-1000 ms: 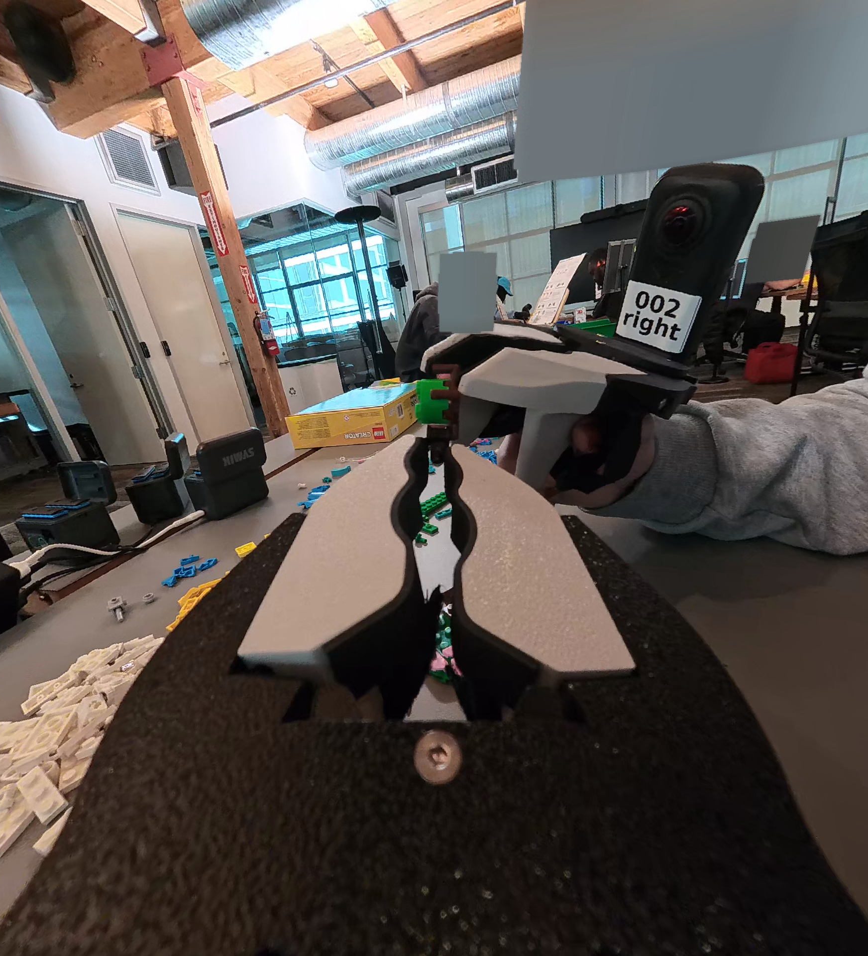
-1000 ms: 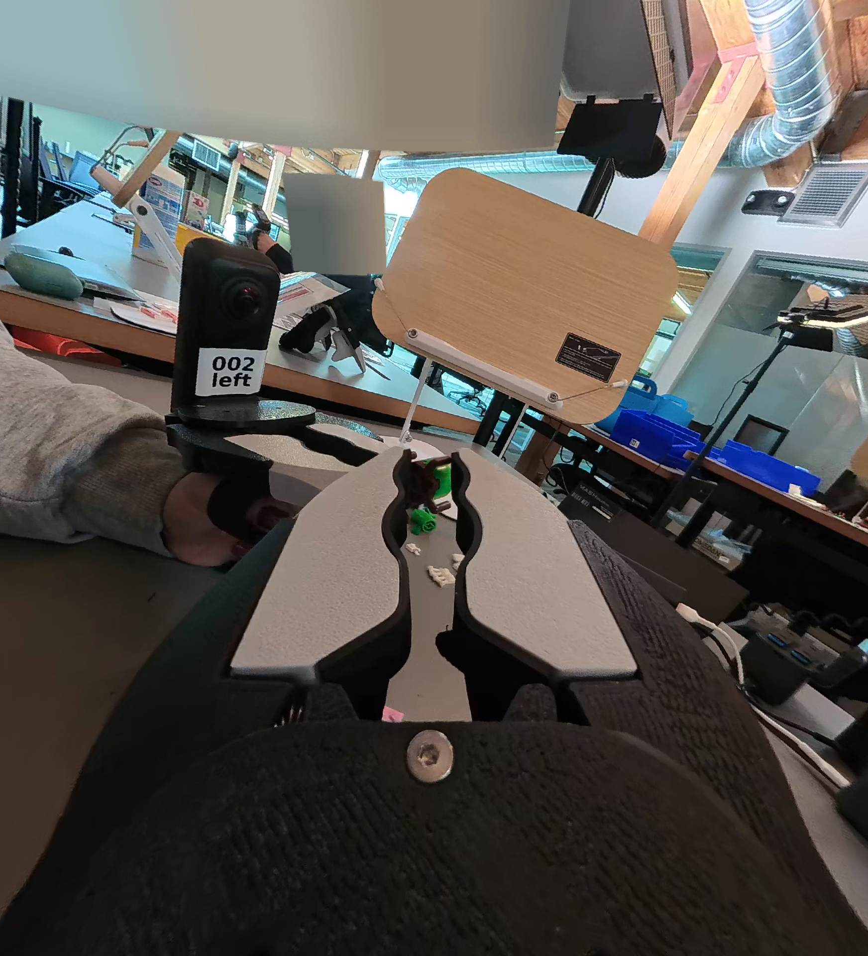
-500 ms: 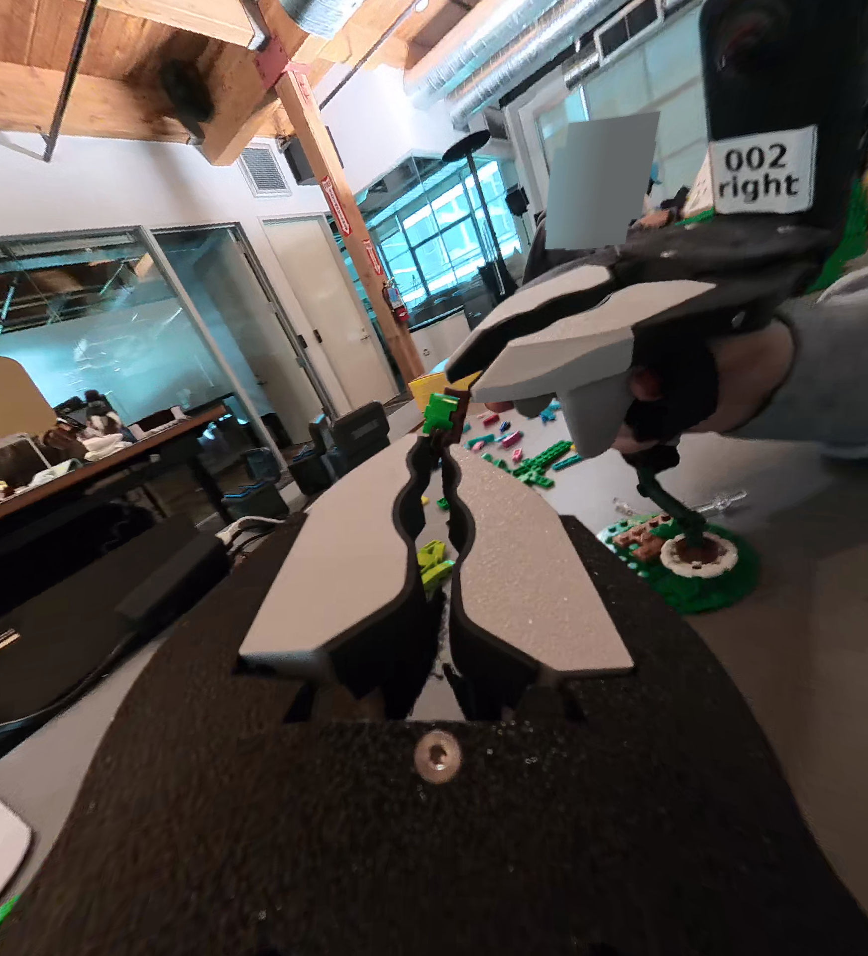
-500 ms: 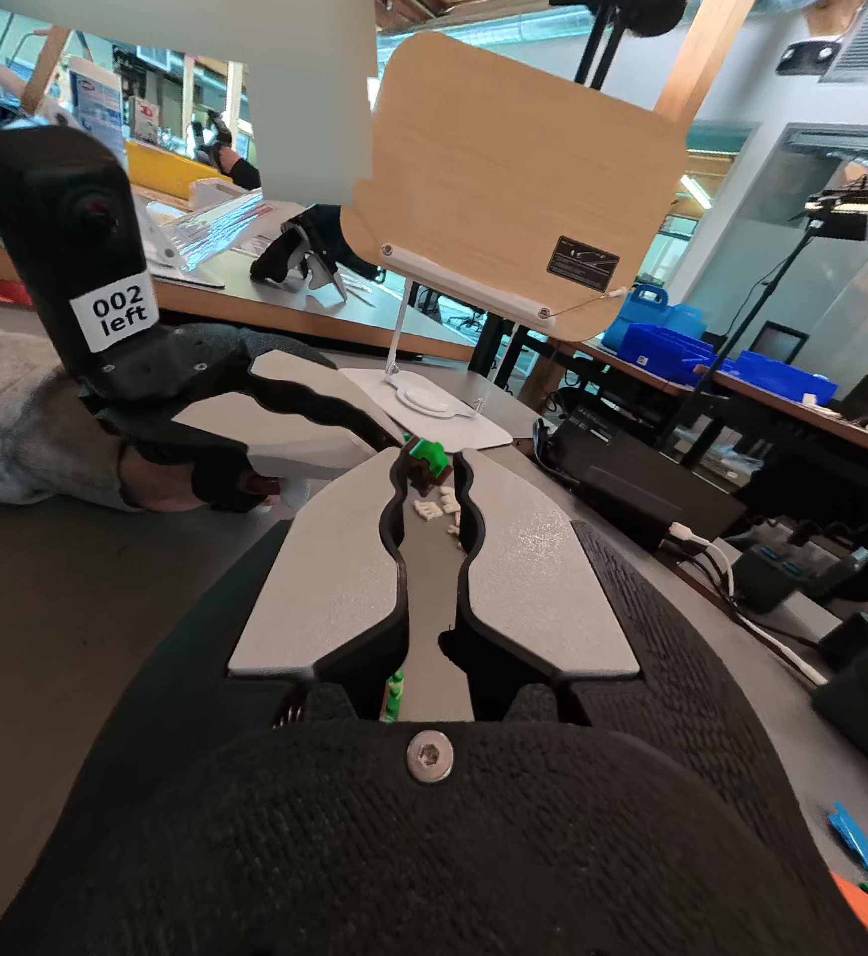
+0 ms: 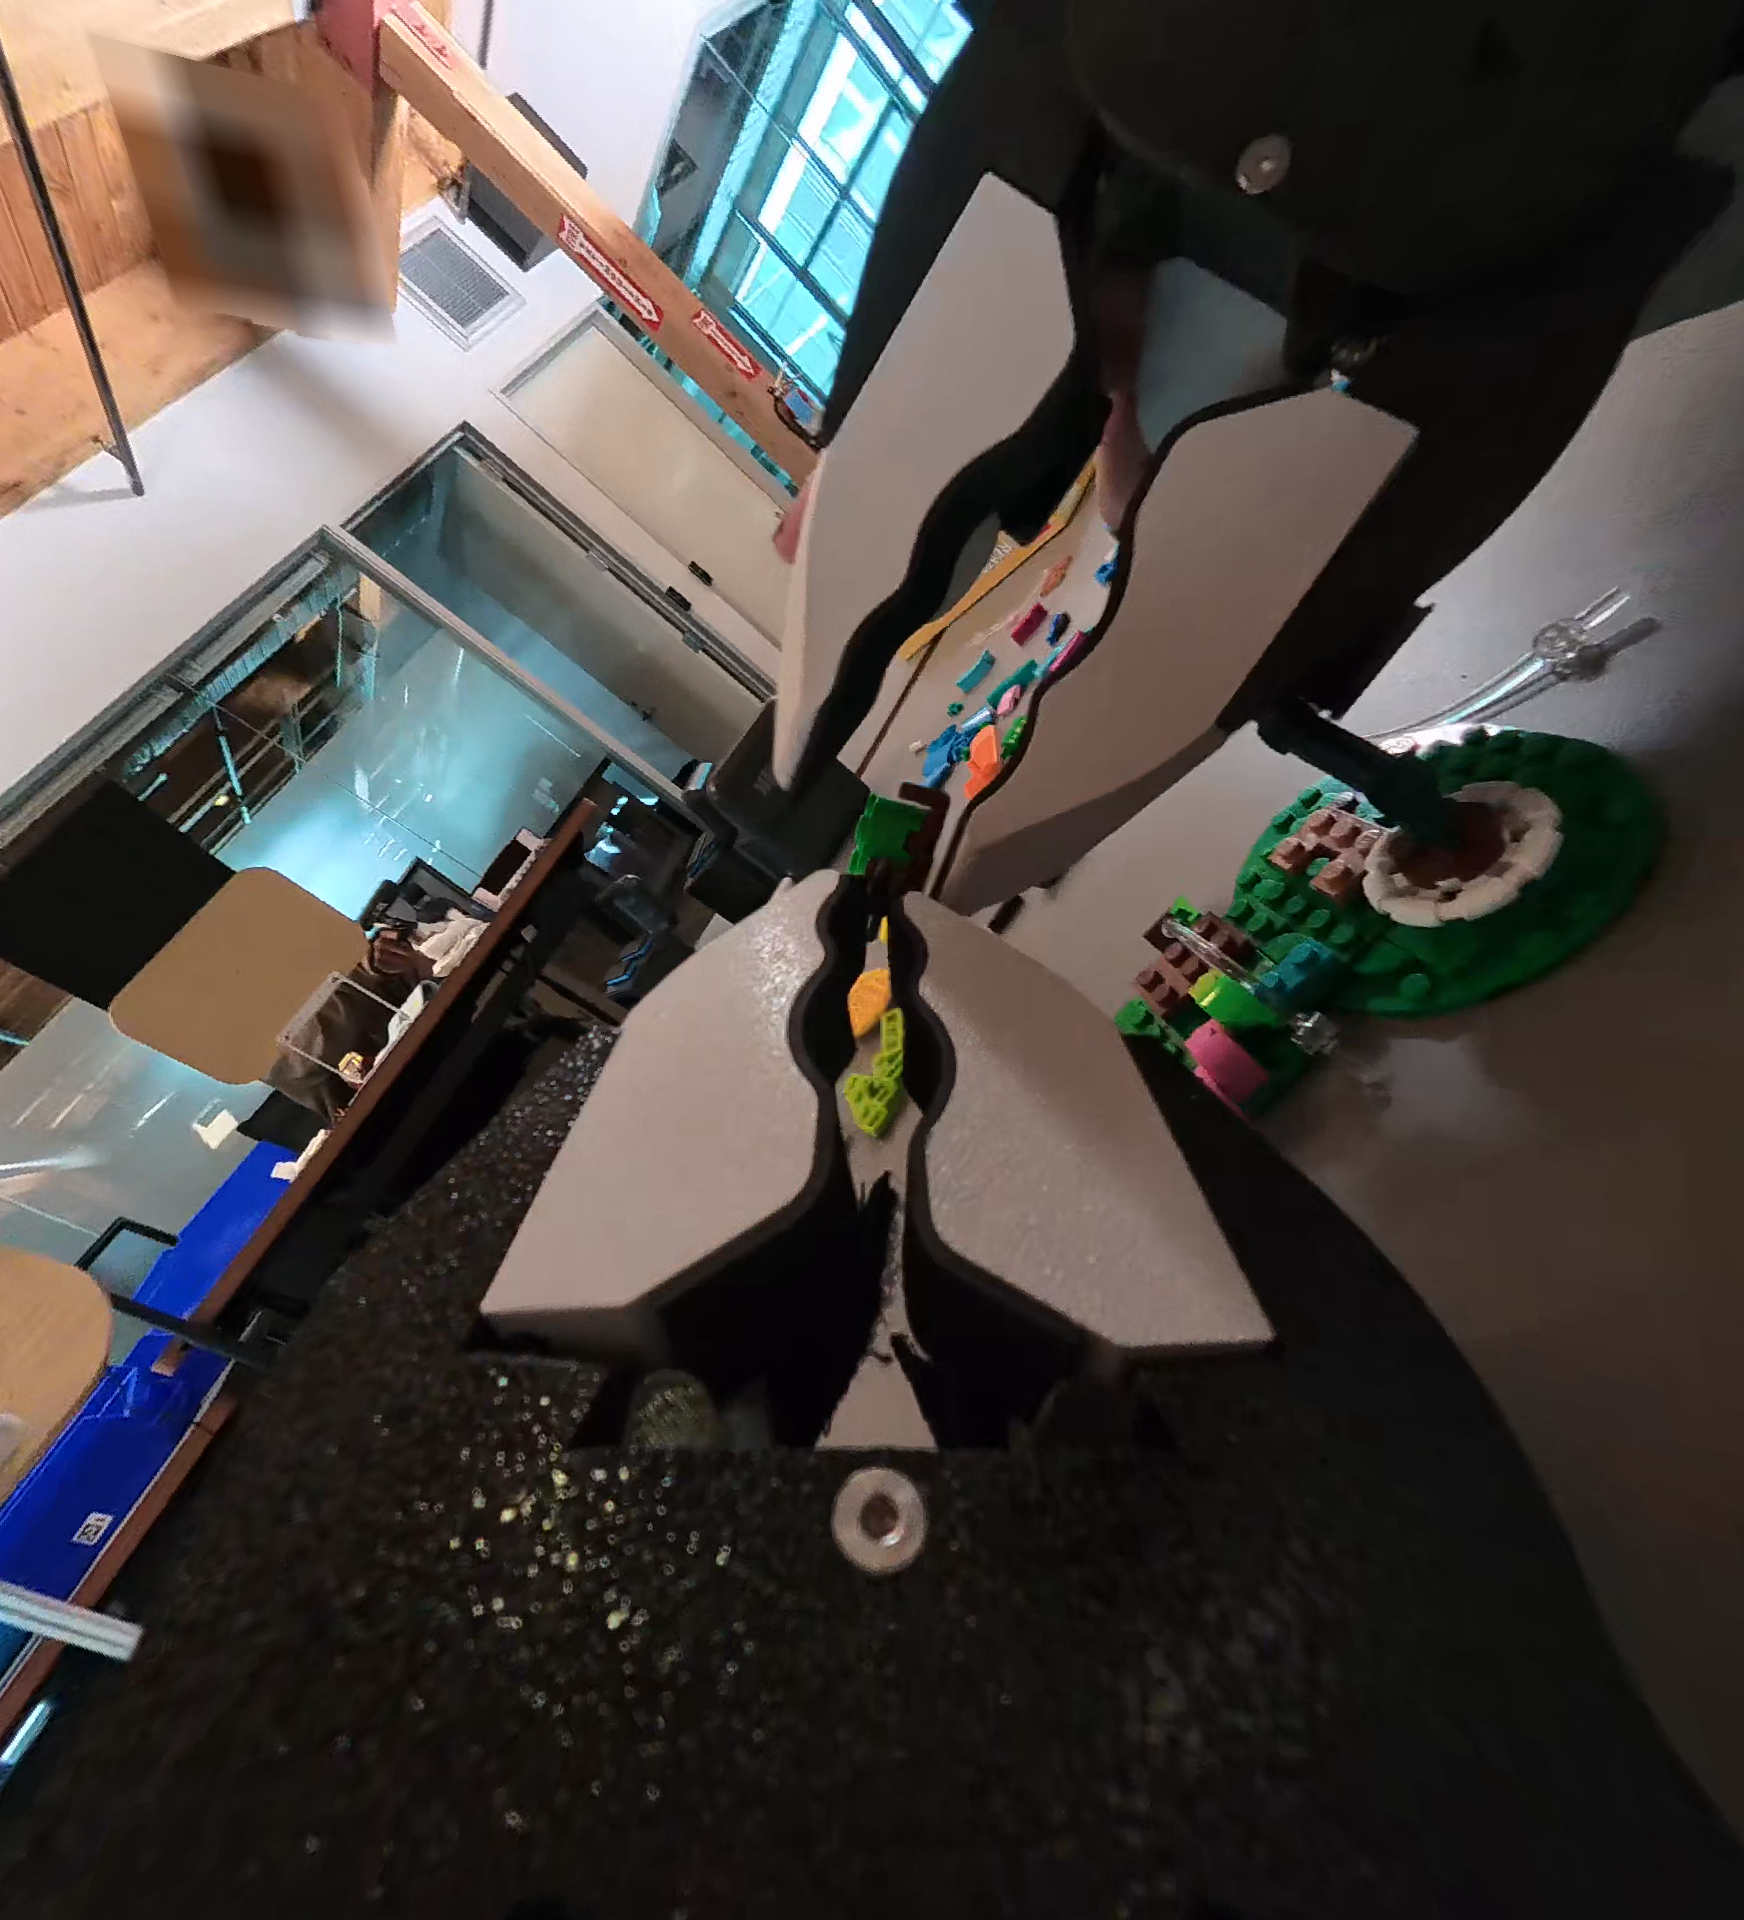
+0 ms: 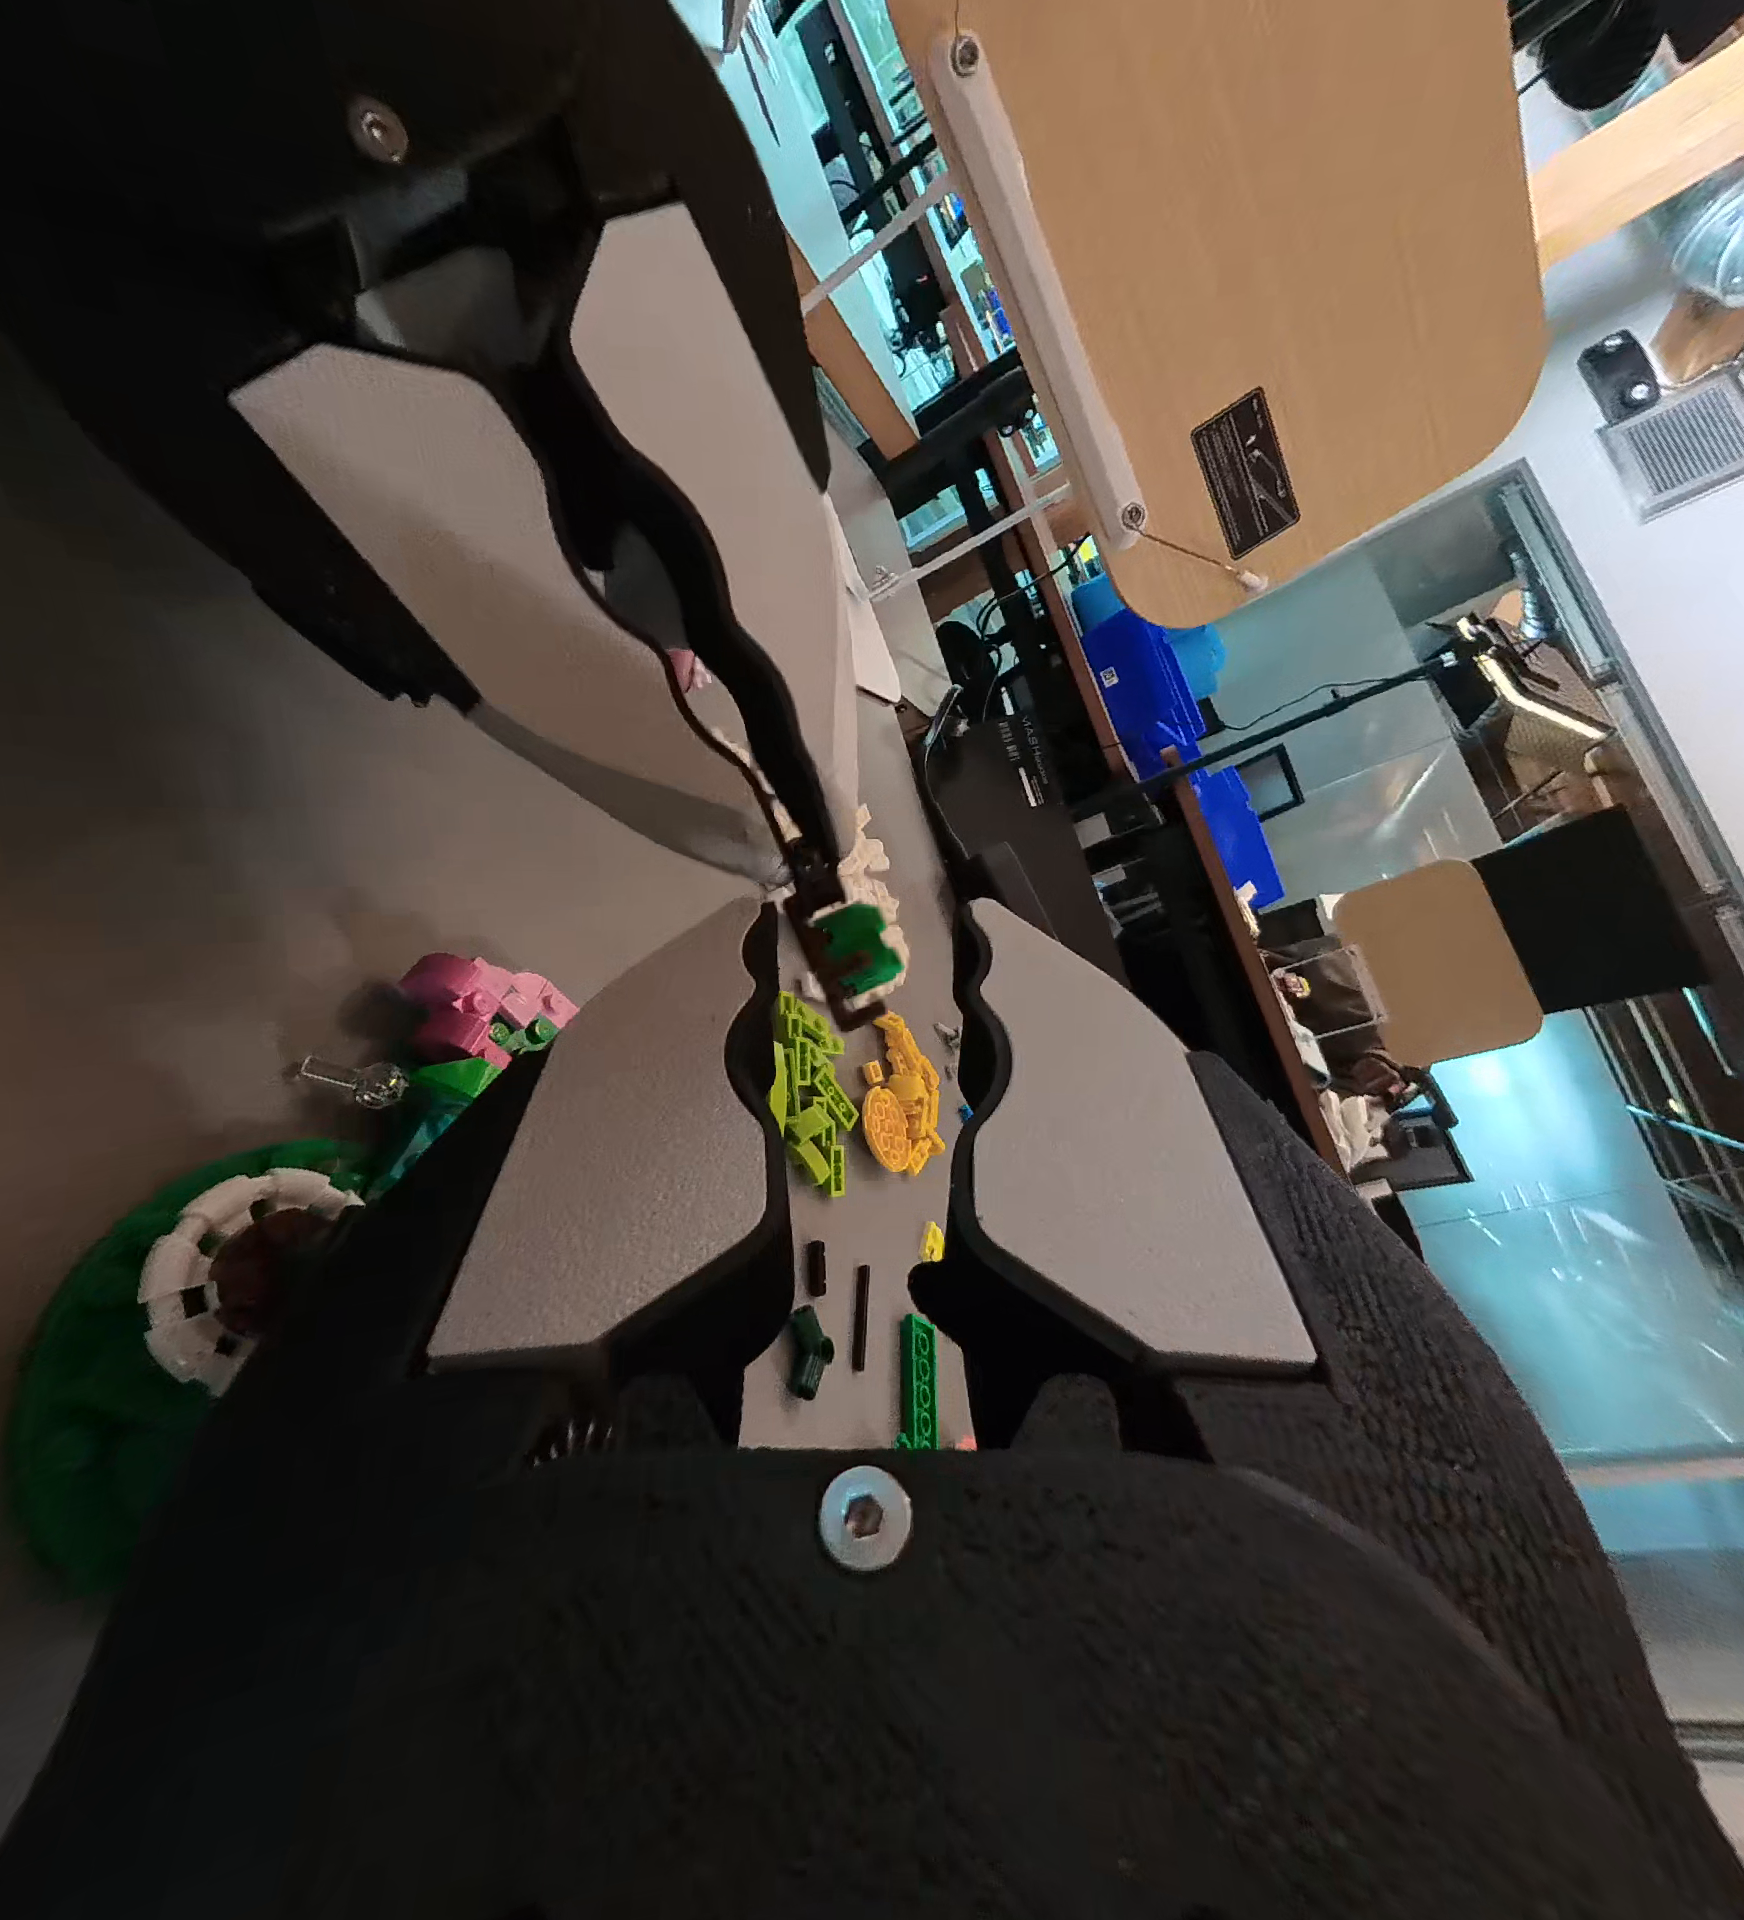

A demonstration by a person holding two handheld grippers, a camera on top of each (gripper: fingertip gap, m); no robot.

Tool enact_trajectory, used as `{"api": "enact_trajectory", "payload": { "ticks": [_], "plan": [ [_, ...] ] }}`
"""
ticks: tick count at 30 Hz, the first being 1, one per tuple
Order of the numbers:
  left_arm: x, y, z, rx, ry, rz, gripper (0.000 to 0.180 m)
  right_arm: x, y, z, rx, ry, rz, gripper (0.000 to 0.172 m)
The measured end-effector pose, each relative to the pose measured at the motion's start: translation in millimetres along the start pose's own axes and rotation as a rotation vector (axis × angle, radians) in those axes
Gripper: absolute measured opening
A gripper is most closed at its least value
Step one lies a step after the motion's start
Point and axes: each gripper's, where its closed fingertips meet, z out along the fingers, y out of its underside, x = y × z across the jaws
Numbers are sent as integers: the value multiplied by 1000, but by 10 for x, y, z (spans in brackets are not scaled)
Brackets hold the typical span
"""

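Note:
My left gripper (image 5: 873, 894) is shut on a small brown-and-green brick piece (image 5: 894, 831), gripping its lower end at the fingertips. In the right wrist view the left gripper (image 6: 795, 857) comes in from the upper left, and the piece (image 6: 852, 940) hangs between my right gripper's fingers. My right gripper (image 6: 868, 914) is open: the piece lies close to its left finger, and its right finger (image 6: 993, 935) stands well clear. In the left wrist view the right gripper's fingers (image 5: 1055, 790) spread around the piece from above.
A round green baseplate with a brown-and-white ring and a dark stem (image 5: 1470, 883) sits on the grey table (image 5: 1574, 1247), with pink flower bricks (image 6: 478, 1003) beside it. Lime pieces (image 6: 811, 1091), yellow pieces (image 6: 899, 1112) and white pieces (image 6: 868, 862) lie below the grippers. Left and right tips are no more than a few centimetres apart.
My right gripper's fingers have opened off the brown-and-green piece, which stays in the left gripper. Both grippers have rolled sideways and tipped down towards the table.

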Motion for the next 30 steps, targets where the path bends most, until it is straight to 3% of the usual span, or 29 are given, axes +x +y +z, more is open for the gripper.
{"api": "enact_trajectory", "payload": {
  "ticks": [6, 14, 17, 20, 22, 30],
  "plan": [
    [-93, -112, -55, 54, -77, 52, 5, 88, -101, -44, 31, 59, -33, 27],
    [-100, -170, -81, 91, -88, 58, 5, 127, -78, -23, -53, 167, -296, 19],
    [-147, -209, -98, 133, -76, -91, 10, 179, -98, -30, -68, 218, -368, 19],
    [-189, -204, -94, 140, -56, -220, 42, 246, -77, -59, -88, 258, -438, 19],
    [-119, -202, -70, 141, 3, -271, 52, 268, -92, -76, -81, 278, -470, 19],
    [-167, -235, -122, 233, 86, -490, 27, 252, -243, -82, -25, 330, -511, 18]
  ]
}}
